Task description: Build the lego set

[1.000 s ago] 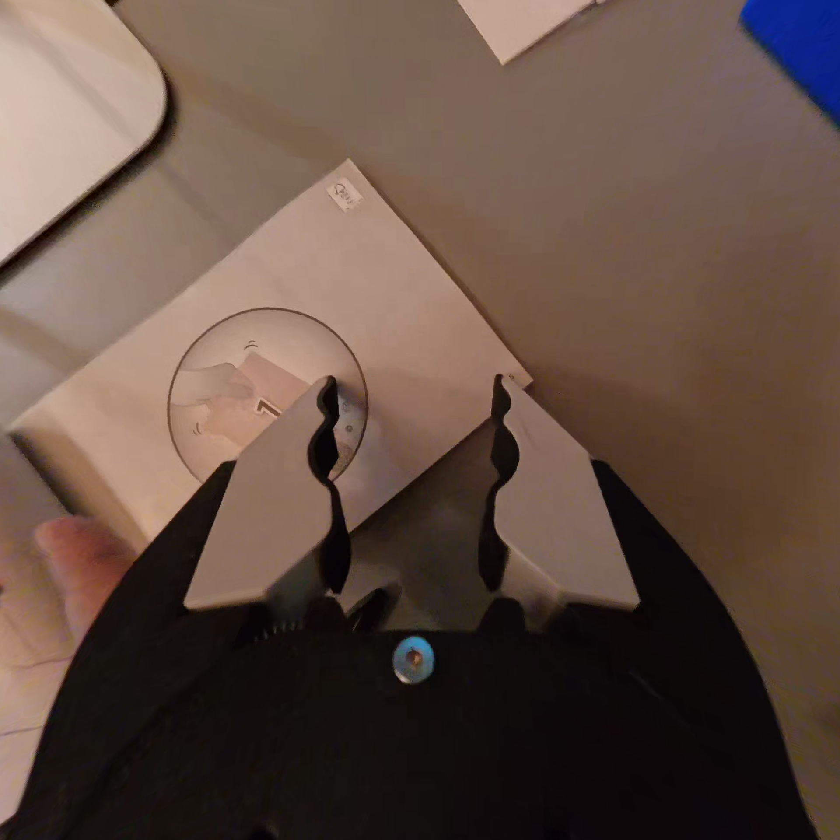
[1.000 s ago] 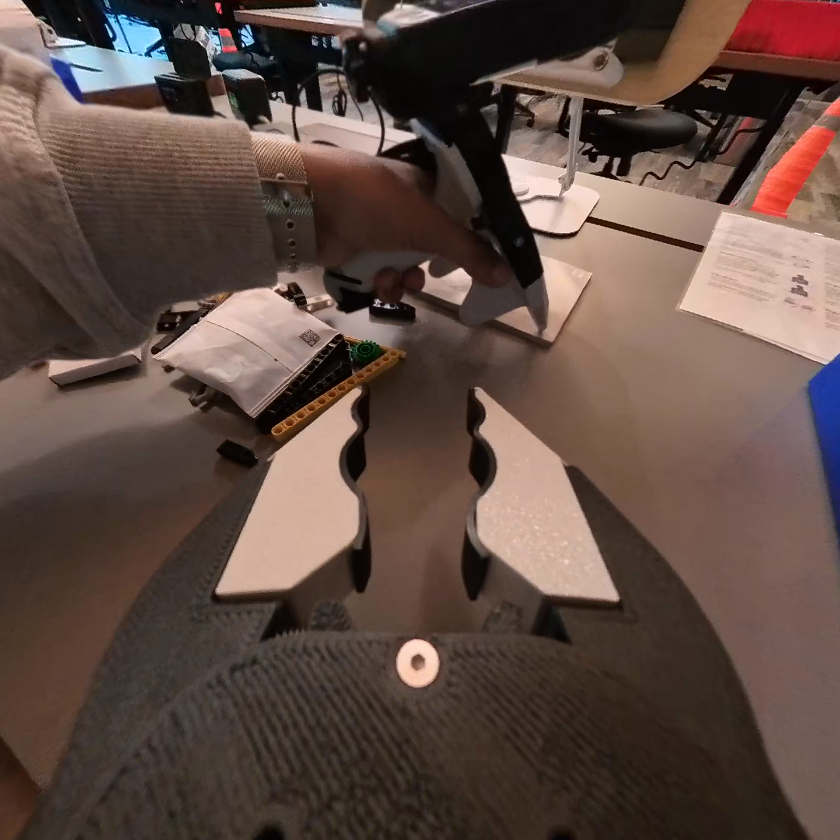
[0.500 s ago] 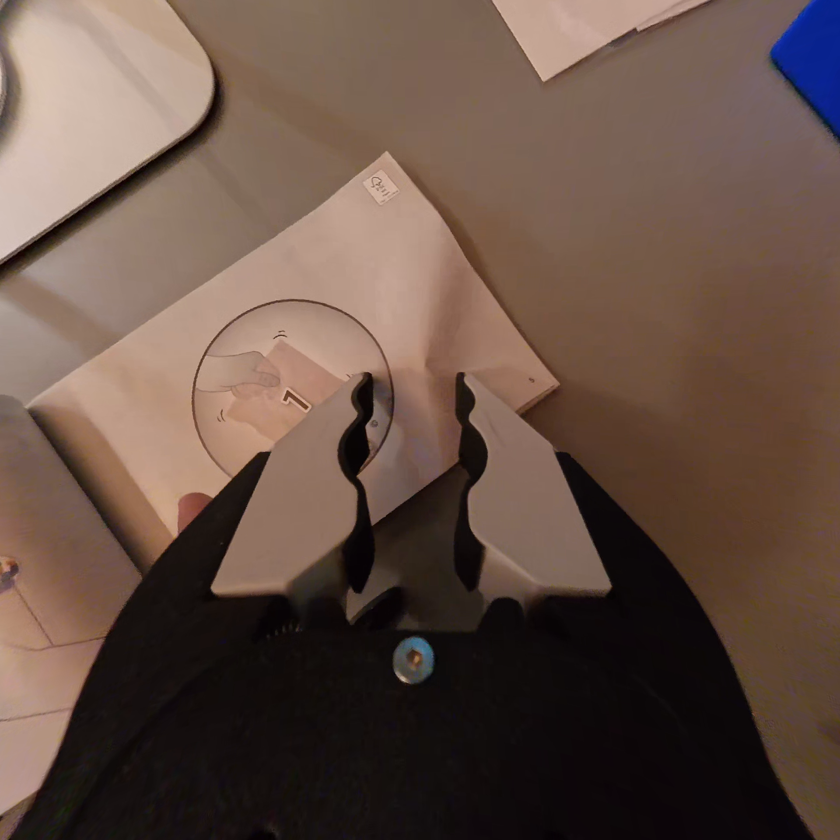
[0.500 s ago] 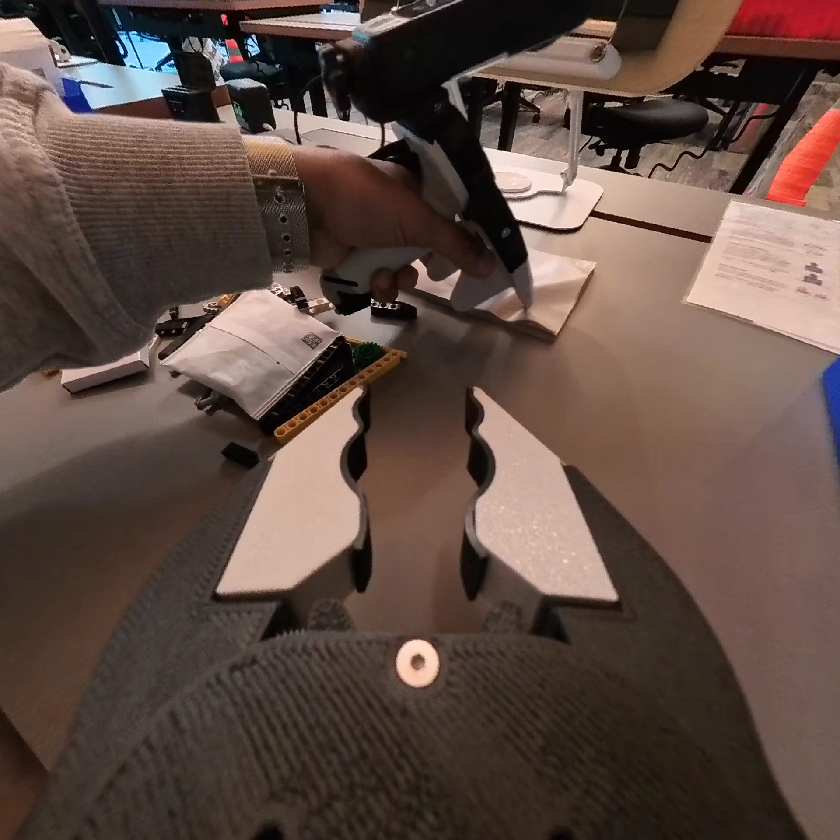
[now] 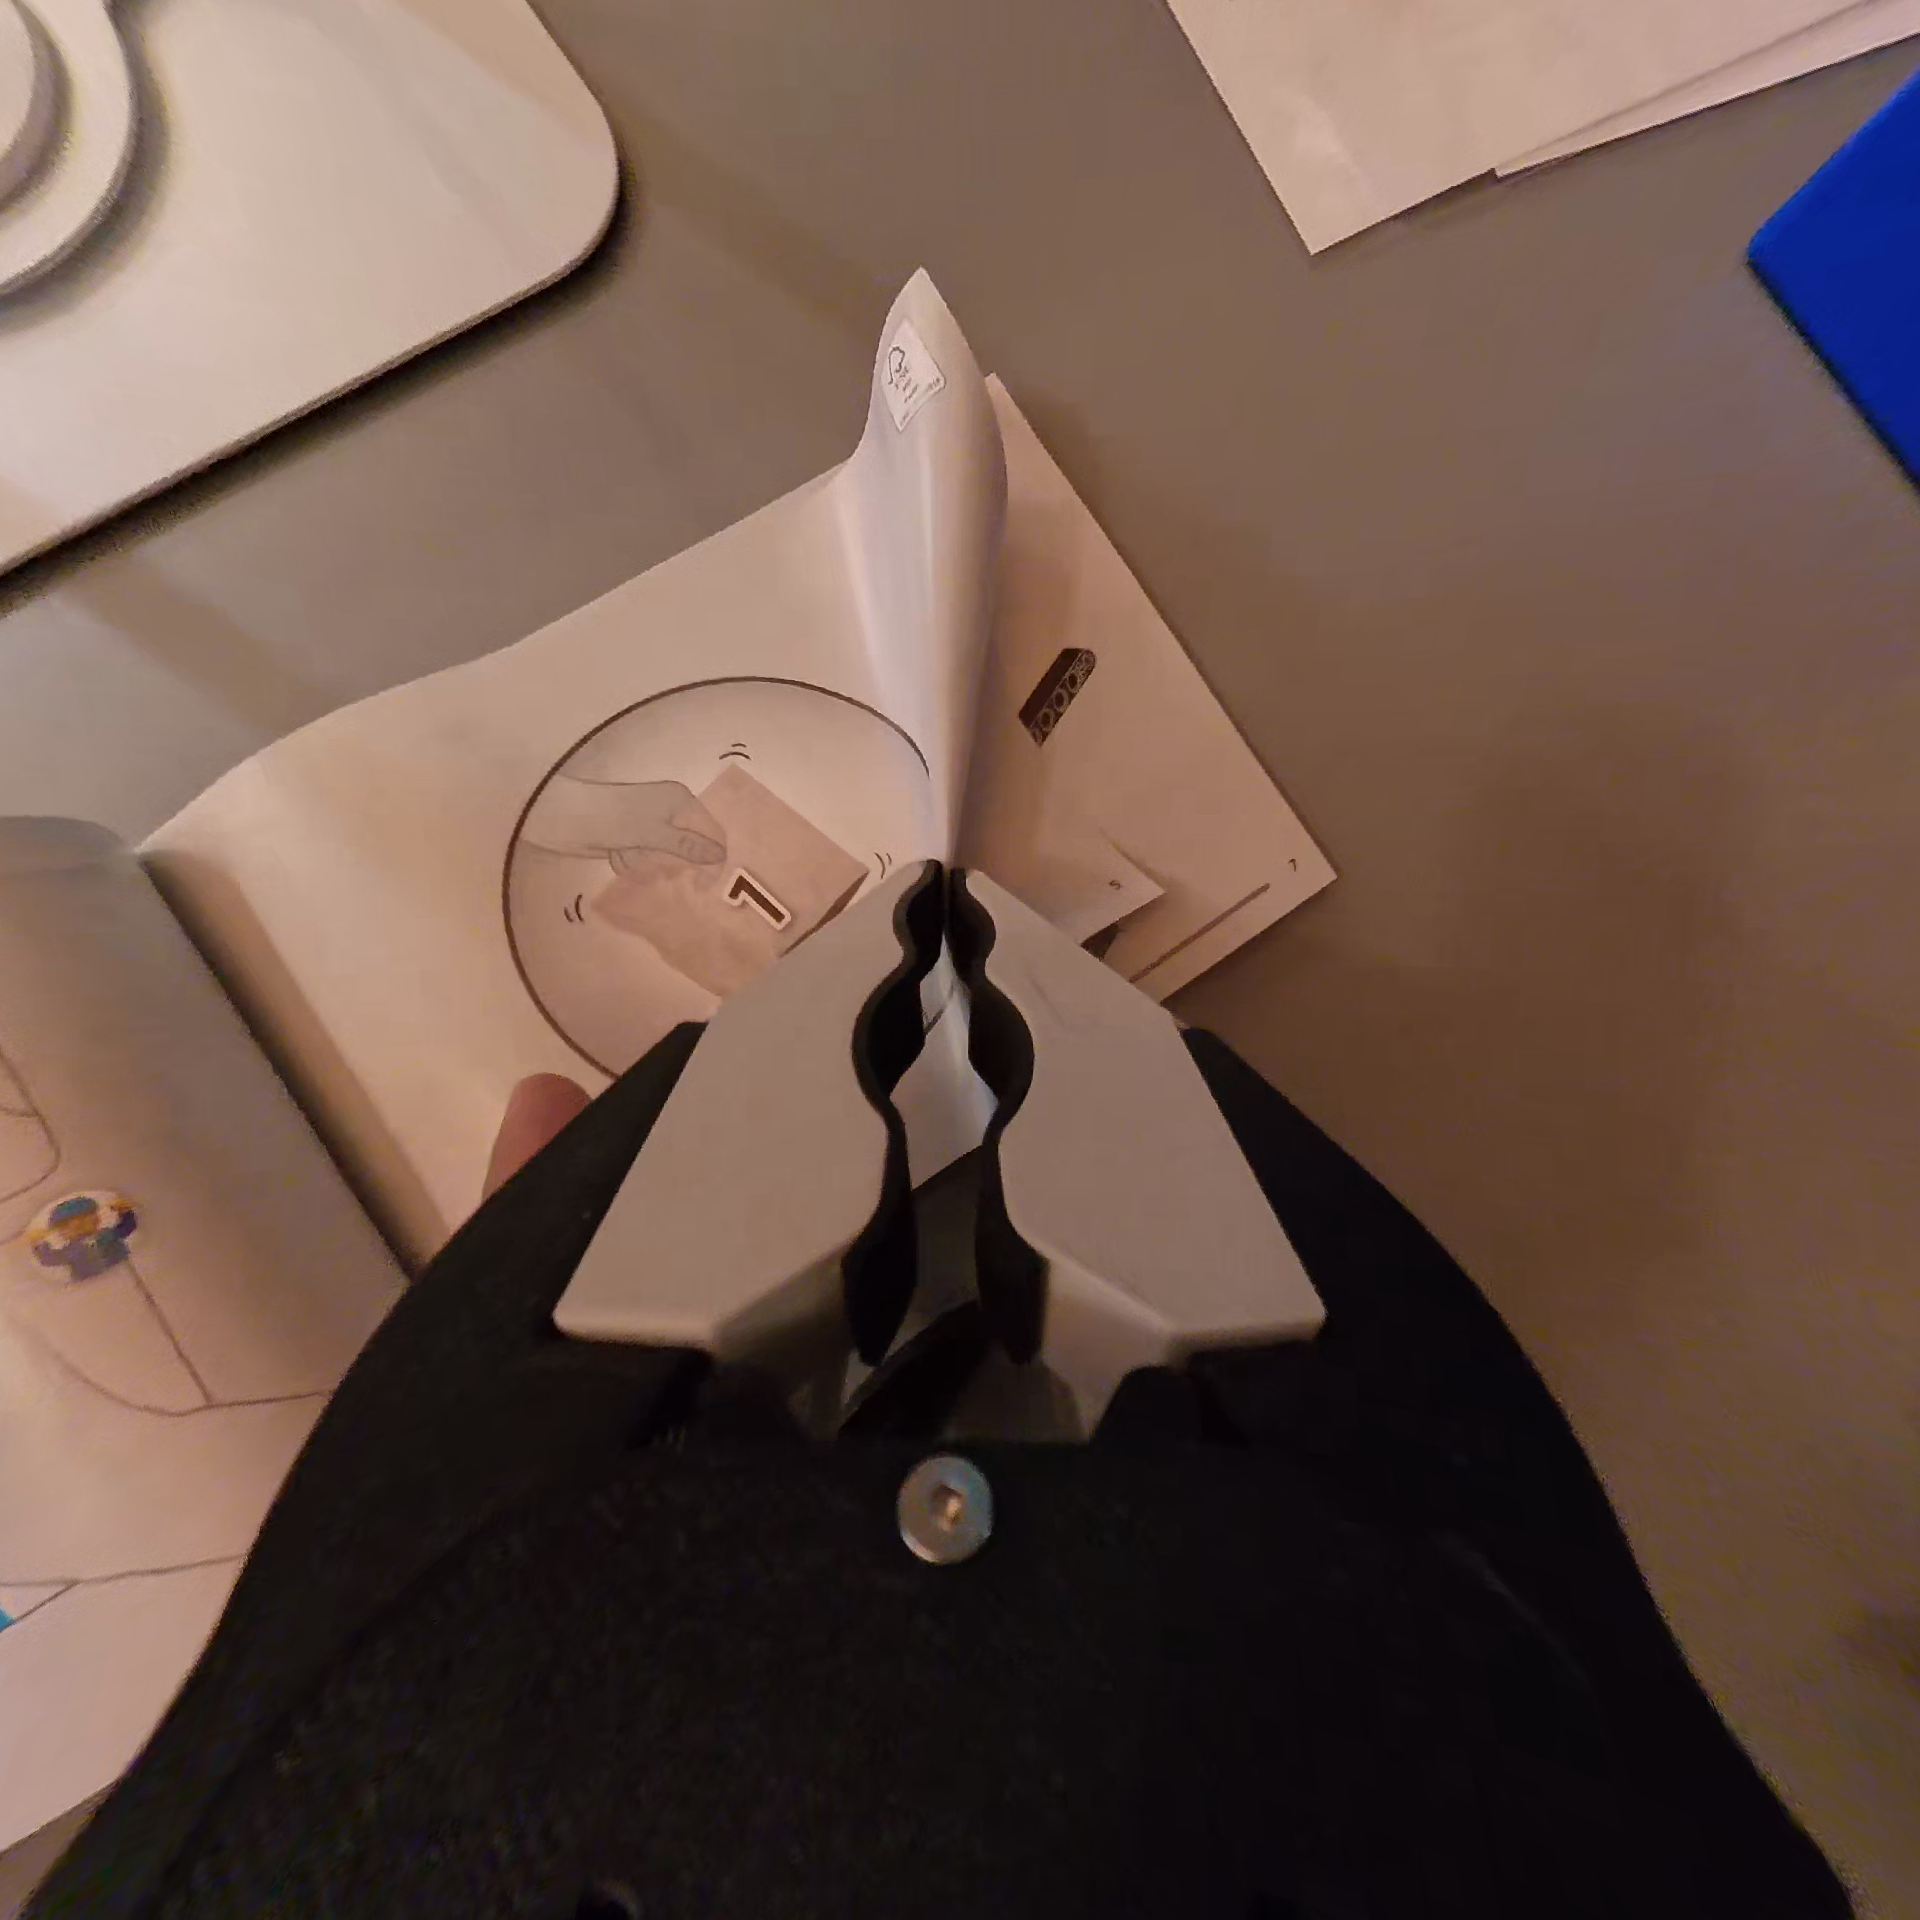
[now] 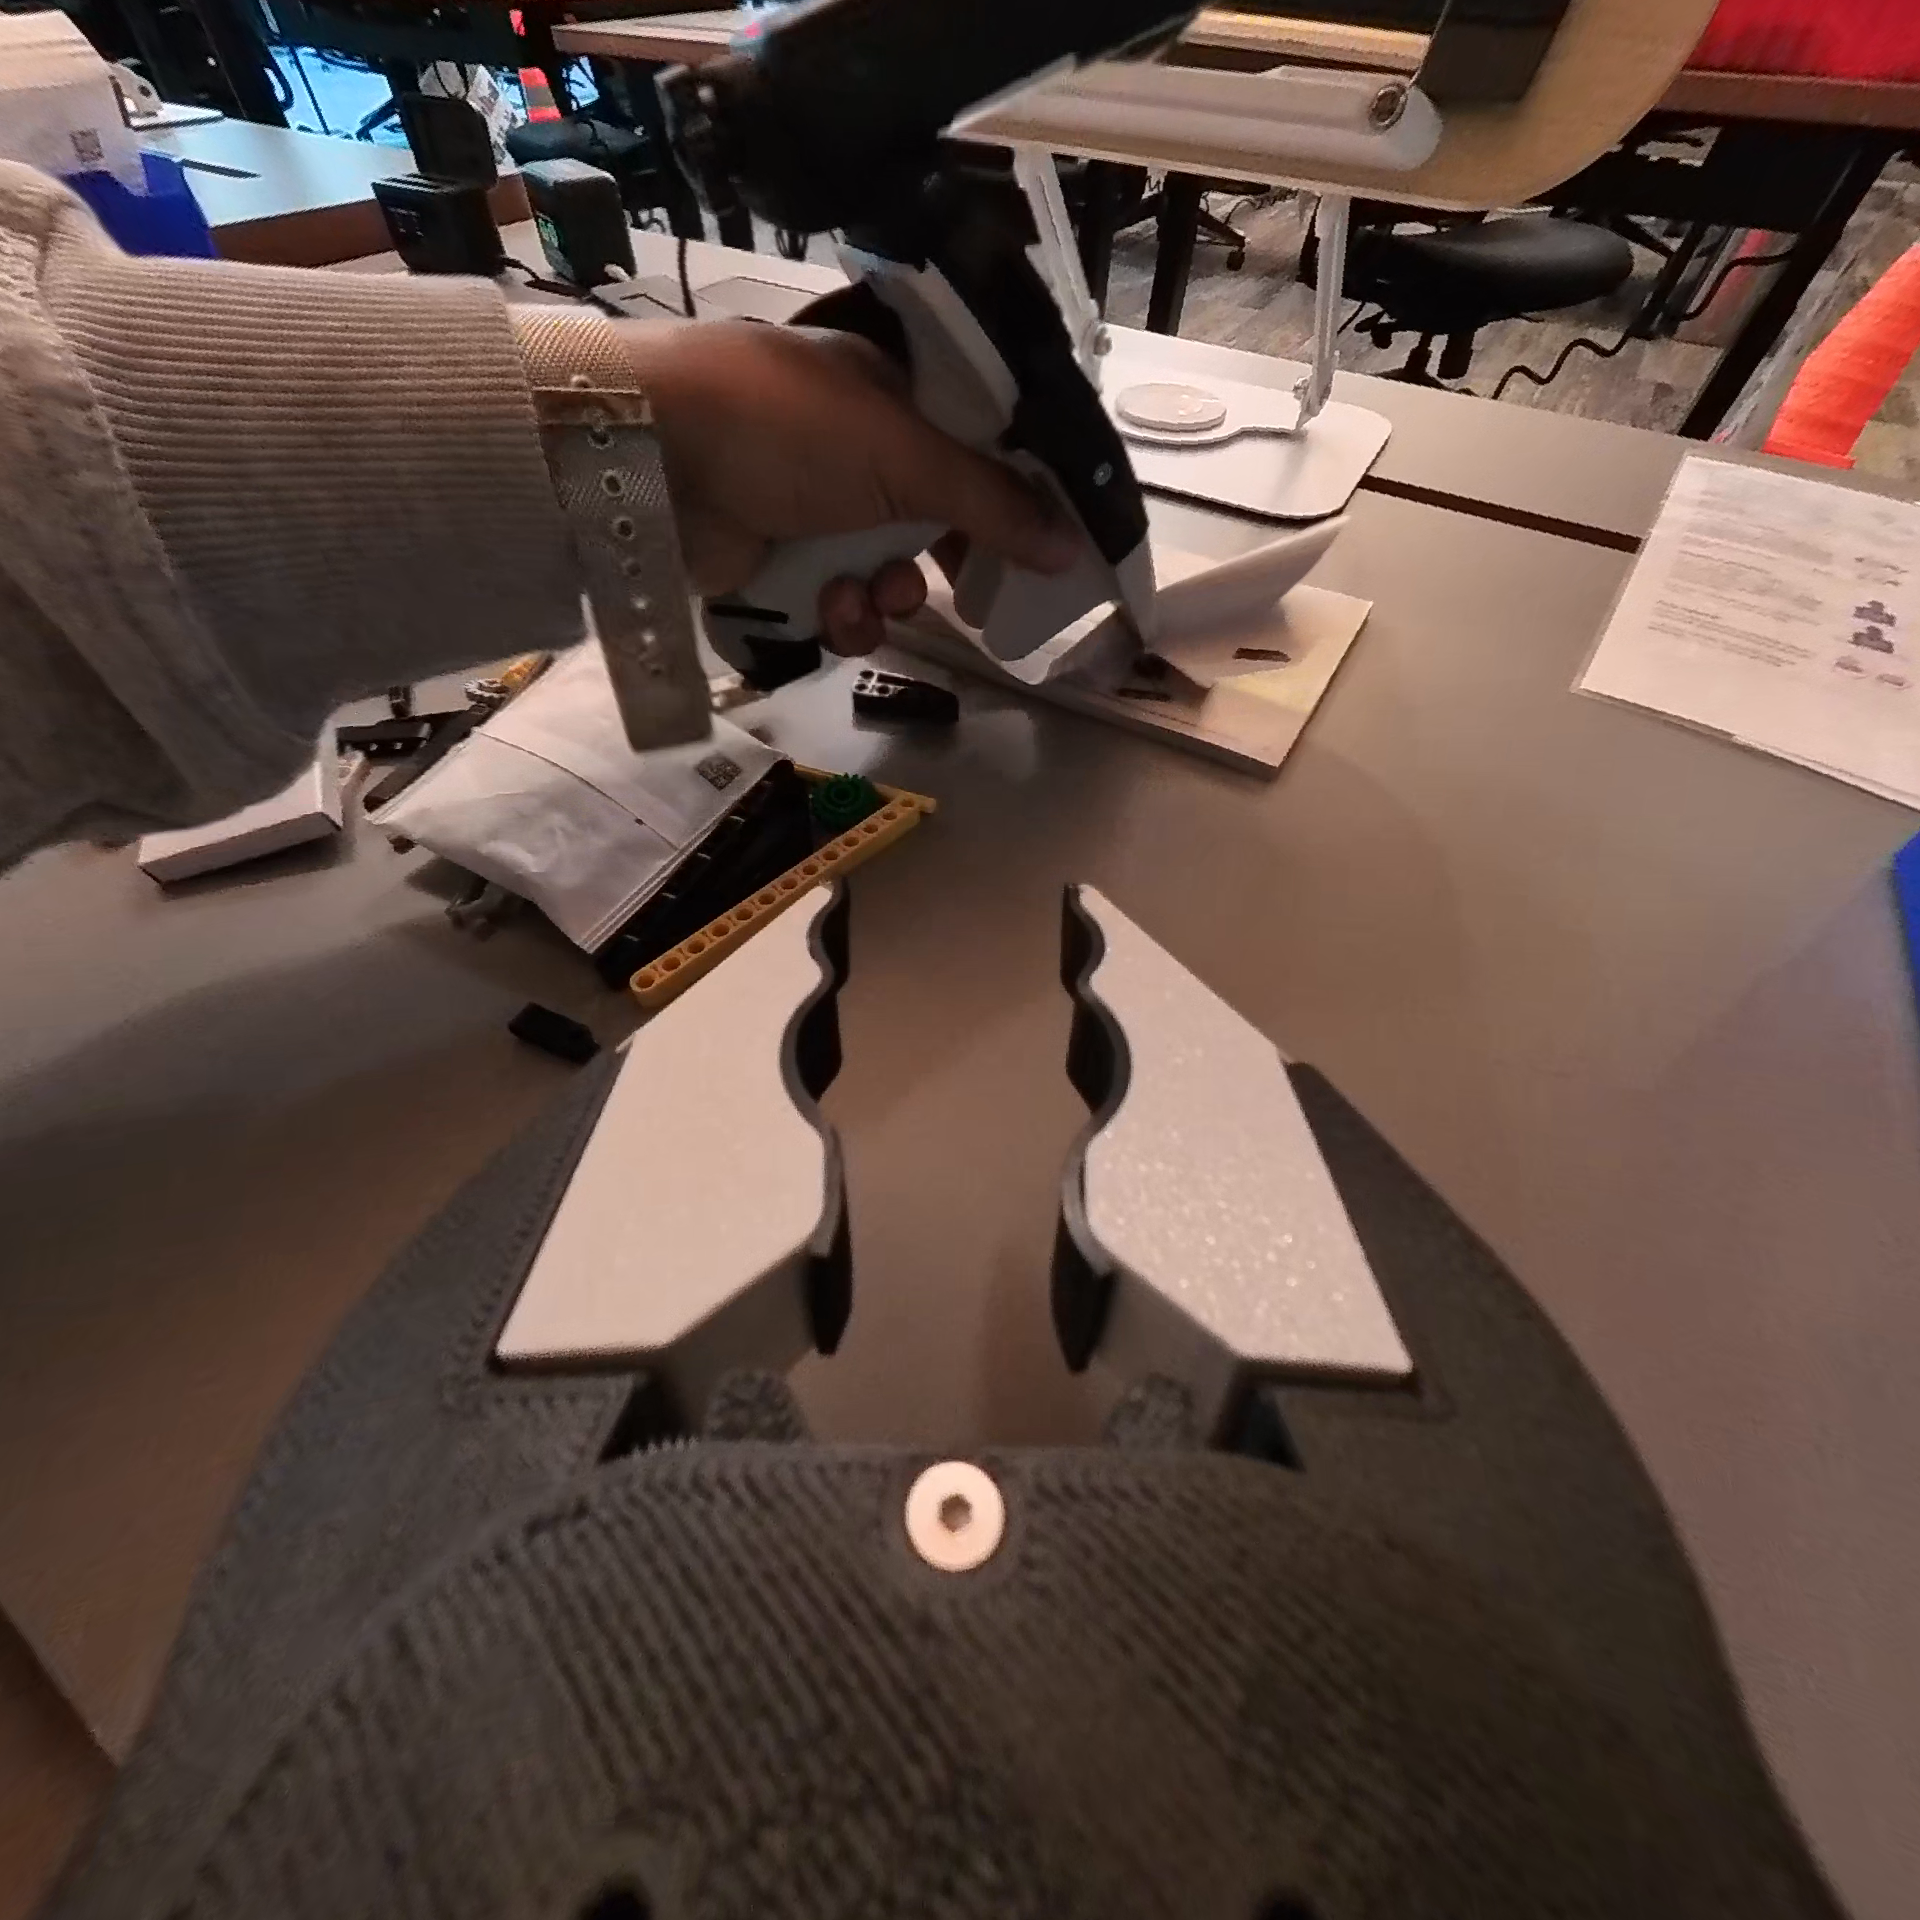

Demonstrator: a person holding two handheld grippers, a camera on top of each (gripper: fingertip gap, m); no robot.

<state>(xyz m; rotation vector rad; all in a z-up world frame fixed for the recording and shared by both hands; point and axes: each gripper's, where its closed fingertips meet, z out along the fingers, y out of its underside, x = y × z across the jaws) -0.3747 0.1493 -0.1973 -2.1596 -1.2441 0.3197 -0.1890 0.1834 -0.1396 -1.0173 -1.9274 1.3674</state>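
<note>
The white instruction booklet (image 5: 436, 831) lies open on the grey table. My left gripper (image 5: 948, 878) is shut on the lower corner of its page (image 5: 935, 582), which stands lifted and curled; the page beneath (image 5: 1164, 758) shows. In the right wrist view the left gripper (image 6: 1132, 613) pinches that page (image 6: 1247, 577) of the booklet (image 6: 1288, 707). My right gripper (image 6: 951, 904) is open and empty above the bare table. To its left lie a yellow beam (image 6: 790, 894) with black parts and a green gear (image 6: 842, 798), partly under a white paper bag (image 6: 582, 821).
A white stand base (image 5: 260, 229) sits at the far left, also in the right wrist view (image 6: 1247, 447). Printed sheets (image 6: 1766, 613) and a blue object (image 5: 1849, 270) lie at the right. Loose black pieces (image 6: 551, 1034) (image 6: 904, 698) and a small white box (image 6: 244, 836) are near the bag. Both grippers' tips are roughly 25 cm from the blue object (image 5: 1849, 270).
My left gripper closed from open onto the booklet page's corner and lifted it, so the page curled up and the page beneath came into view. My right gripper stayed still and open.
</note>
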